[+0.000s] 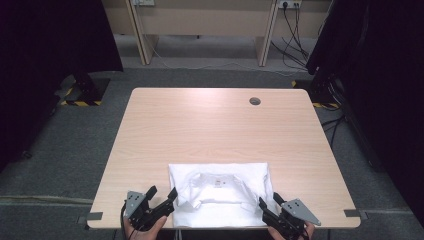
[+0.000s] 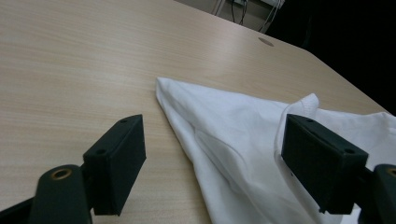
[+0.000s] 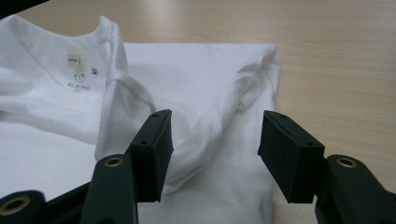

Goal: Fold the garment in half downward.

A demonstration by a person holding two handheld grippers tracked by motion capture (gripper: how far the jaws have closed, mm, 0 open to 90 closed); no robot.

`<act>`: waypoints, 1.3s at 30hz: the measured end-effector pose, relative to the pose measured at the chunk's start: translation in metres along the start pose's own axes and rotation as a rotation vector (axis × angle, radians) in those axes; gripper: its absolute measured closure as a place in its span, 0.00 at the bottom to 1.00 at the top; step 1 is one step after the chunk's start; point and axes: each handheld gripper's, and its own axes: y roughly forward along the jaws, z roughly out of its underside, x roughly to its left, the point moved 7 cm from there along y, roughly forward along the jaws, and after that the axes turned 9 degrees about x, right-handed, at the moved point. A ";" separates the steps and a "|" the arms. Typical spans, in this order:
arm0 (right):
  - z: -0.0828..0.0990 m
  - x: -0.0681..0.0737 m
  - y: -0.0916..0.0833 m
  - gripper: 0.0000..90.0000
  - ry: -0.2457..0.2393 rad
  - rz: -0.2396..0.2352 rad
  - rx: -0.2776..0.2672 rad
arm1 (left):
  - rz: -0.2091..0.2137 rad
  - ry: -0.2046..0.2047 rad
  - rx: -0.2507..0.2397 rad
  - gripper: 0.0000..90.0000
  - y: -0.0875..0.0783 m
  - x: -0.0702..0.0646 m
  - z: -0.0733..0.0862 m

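A folded white T-shirt (image 1: 220, 192) lies at the near edge of the table, collar and label facing up. My left gripper (image 1: 162, 195) is at the shirt's near left corner, jaws open, with the cloth's edge (image 2: 219, 135) lying loose between them. My right gripper (image 1: 269, 200) is at the near right corner, jaws open over the shirt's right side (image 3: 215, 107); the pads do not press the cloth. The neck label (image 3: 74, 61) is at the upper left of the right gripper view.
The light wooden table (image 1: 215, 125) has a round cable hole (image 1: 255, 101) at its far right. Dark curtains and stands flank the table on the grey carpet. Cables hang from a wall socket (image 1: 290, 5) at the back.
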 end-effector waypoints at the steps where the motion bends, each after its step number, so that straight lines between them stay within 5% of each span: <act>1: 0.001 0.001 0.001 0.50 -0.006 -0.001 0.005 | -0.002 0.008 0.011 0.24 0.001 -0.001 0.001; 13: 0.005 0.000 0.011 0.43 -0.018 0.002 0.105 | -0.077 0.172 0.193 0.25 0.023 -0.017 0.020; 21: -0.004 -0.002 0.019 0.41 -0.047 0.020 0.177 | -0.128 0.242 0.244 0.26 0.037 -0.016 0.015; 28: -0.021 -0.012 0.037 0.40 -0.062 0.032 0.218 | -0.151 0.253 0.331 0.26 0.056 -0.016 -0.001; 30: -0.026 -0.015 0.043 0.40 -0.064 0.036 0.228 | -0.163 0.293 0.337 0.25 0.061 -0.017 -0.005; 39: -0.043 -0.023 0.060 0.38 -0.055 0.049 0.274 | -0.150 0.279 0.385 0.23 0.096 -0.010 -0.029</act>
